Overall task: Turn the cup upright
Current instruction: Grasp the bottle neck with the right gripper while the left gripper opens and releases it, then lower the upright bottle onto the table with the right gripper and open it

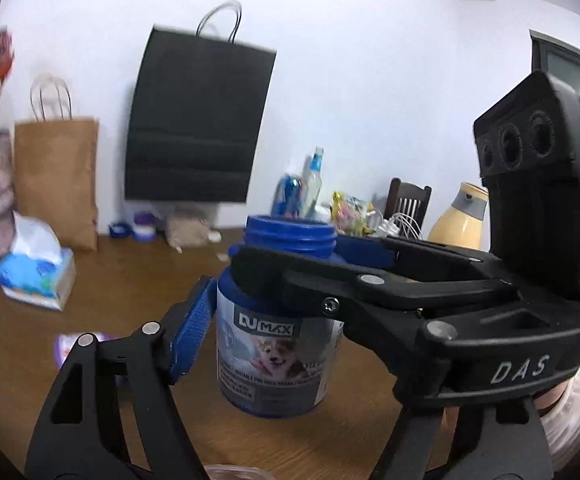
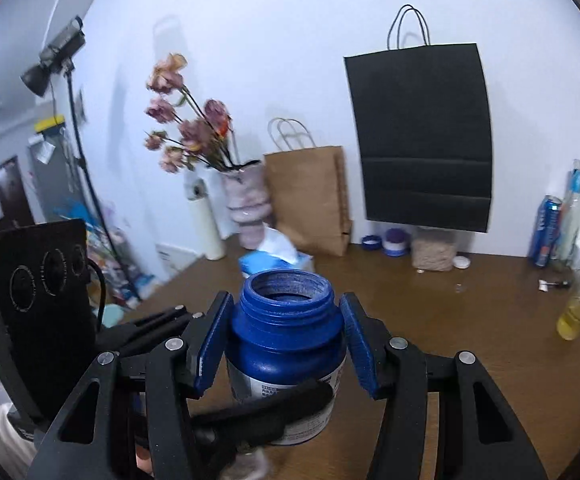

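The cup is a blue plastic jar (image 1: pixel 274 360) (image 2: pixel 286 360) with a dog label. It stands upright on the brown wooden table (image 1: pixel 130 280) (image 2: pixel 470 320), open mouth up. My right gripper (image 2: pixel 286 340) has its blue pads against both sides of the jar's shoulder. In the left wrist view the right gripper (image 1: pixel 298 258) reaches in from the right. My left gripper (image 1: pixel 286 320) straddles the jar lower down. Its left pad (image 1: pixel 192 328) stands a little off the jar's side. Its other finger is hidden behind the right gripper.
A tissue box (image 1: pixel 36 276), a brown paper bag (image 2: pixel 310 196) and a vase of dried flowers (image 2: pixel 246 208) stand at the back left. A black bag (image 2: pixel 422 132) hangs on the wall. Bottles and cans (image 2: pixel 558 220) crowd the right. A sleeved hand (image 1: pixel 570 412) is at the lower right.
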